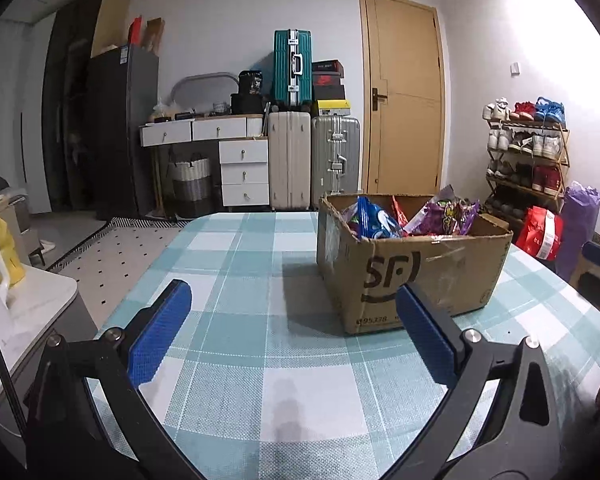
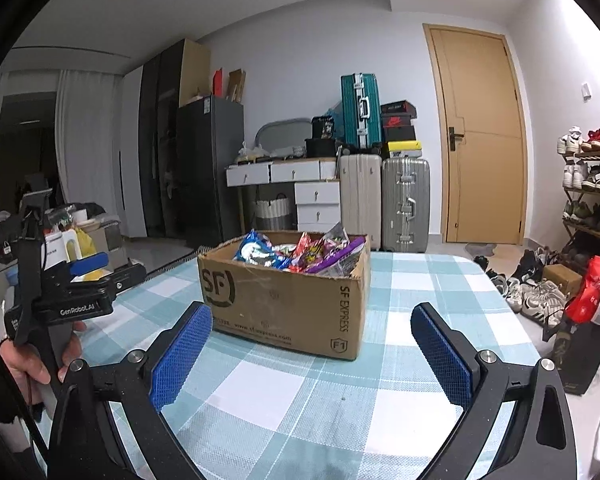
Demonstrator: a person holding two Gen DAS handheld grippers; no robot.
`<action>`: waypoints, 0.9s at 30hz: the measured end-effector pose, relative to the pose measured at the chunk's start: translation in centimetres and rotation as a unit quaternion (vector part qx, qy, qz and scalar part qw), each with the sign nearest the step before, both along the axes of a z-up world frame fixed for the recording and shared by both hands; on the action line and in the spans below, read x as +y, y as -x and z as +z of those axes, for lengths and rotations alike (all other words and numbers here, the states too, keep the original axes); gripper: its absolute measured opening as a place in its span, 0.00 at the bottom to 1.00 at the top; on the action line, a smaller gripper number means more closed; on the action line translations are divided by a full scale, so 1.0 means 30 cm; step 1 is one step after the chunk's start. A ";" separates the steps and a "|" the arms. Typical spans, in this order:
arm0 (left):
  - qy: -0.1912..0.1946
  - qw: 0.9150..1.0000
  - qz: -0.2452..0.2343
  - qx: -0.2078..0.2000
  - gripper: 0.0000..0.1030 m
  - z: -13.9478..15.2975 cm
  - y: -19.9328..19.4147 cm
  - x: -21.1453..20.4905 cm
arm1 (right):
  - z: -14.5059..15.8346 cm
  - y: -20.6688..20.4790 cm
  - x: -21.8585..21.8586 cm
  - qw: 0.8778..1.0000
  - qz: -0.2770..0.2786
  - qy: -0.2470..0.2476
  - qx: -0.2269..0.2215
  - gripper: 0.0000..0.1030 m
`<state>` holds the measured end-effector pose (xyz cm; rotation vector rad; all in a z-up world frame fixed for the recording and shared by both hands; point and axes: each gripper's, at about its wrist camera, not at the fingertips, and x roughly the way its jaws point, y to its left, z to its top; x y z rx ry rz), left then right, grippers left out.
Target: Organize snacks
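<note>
snack packets [image 2: 296,254] sit heaped in a cardboard box [image 2: 292,304] on the checked counter [image 2: 260,392], none lying loose, as left gripper [image 1: 294,320] and right gripper [image 2: 312,348] hover empty, jaws wide.

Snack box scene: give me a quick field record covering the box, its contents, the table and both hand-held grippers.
box: cardboard box, open top, upright on the table
contents: snack packets, blue, red and purple, piled inside to the rim
table: checked cloth, bare in front of the box
left hand-held gripper: open, empty, box ahead to its right
right hand-held gripper: open, empty, facing the box
</note>
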<state>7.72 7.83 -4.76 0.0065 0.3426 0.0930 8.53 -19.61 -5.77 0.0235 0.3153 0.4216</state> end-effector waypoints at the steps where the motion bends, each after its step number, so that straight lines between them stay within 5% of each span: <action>1: -0.003 1.000 -0.001 -0.004 0.99 0.000 0.002 -0.004 | -0.006 -0.009 0.009 1.000 -0.004 0.010 0.007 0.99; 27: -0.001 1.000 -0.008 -0.013 0.99 -0.007 0.000 0.001 | -0.011 -0.008 0.022 1.000 -0.001 0.019 -0.001 1.00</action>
